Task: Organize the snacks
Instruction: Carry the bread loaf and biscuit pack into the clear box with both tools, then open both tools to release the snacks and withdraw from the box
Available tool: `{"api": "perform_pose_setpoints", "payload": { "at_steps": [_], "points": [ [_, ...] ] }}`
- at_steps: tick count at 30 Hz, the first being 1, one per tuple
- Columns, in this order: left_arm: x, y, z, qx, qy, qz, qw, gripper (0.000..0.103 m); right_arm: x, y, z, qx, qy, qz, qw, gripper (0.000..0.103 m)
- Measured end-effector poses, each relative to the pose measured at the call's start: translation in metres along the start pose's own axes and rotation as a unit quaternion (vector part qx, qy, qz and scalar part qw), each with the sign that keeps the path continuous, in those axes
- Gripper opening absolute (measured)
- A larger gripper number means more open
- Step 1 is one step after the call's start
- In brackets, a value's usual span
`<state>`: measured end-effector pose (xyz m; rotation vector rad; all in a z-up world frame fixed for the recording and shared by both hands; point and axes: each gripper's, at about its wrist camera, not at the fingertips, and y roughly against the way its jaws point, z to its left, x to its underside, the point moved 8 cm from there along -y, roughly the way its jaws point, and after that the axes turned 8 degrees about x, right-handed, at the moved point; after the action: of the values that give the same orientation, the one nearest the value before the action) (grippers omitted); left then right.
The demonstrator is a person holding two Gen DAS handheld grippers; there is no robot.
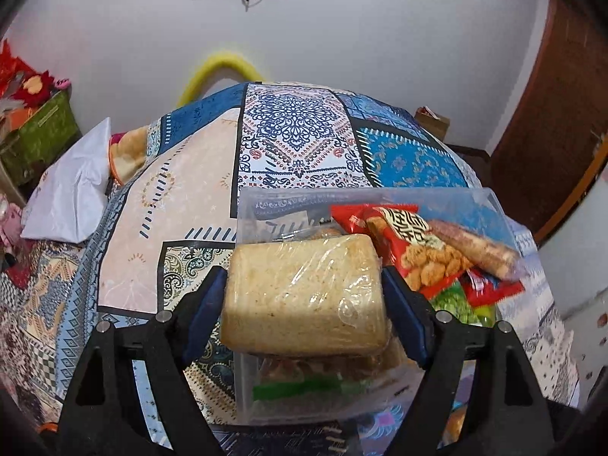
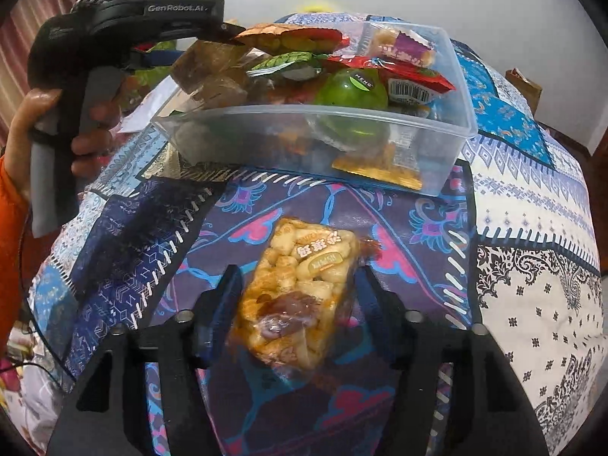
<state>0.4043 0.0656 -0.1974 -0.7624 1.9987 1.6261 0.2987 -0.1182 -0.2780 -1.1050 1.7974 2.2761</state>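
The left gripper point(image 1: 304, 304) is clamped on a wrapped sandwich loaf point(image 1: 304, 296), holding it by its two short ends just above the clear plastic tub point(image 1: 494, 205), which is already heaped with packets. It looks light and spongy under slick film, so a hard squeeze would likely crush it; the flat ends seem the safest hold. The right gripper point(image 2: 300, 300) straddles a puffed-rice bar point(image 2: 300, 288) lying on the patterned tablecloth point(image 2: 532, 228) in front of the tub; I cannot tell whether its pads are pressing the wrapper. That bar looks brittle and crinkly, best pinched across its long sides
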Motion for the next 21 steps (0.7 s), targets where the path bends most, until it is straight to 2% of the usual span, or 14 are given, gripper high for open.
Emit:
{"api": "perform_pose_setpoints", "payload": {
  "at_steps": [5,12,21],
  "points": [
    [0.003,0.005,-0.001,0.009,-0.004,0.003,0.9999,0.081,0.0,0.013,-0.001,0.008,-0.002,-0.019,1.0,0.048],
    [-0.002,0.023,-0.002,0.029,-0.002,-0.015,0.9995,0.082,-0.03,0.035,-0.017,0.008,-0.024,-0.06,0.998,0.048],
    [-0.01,0.063,-0.008,0.041,-0.006,-0.065,0.997,0.082,-0.119,0.047,-0.027,0.024,-0.037,-0.13,0.99,0.048]
  ]
}}
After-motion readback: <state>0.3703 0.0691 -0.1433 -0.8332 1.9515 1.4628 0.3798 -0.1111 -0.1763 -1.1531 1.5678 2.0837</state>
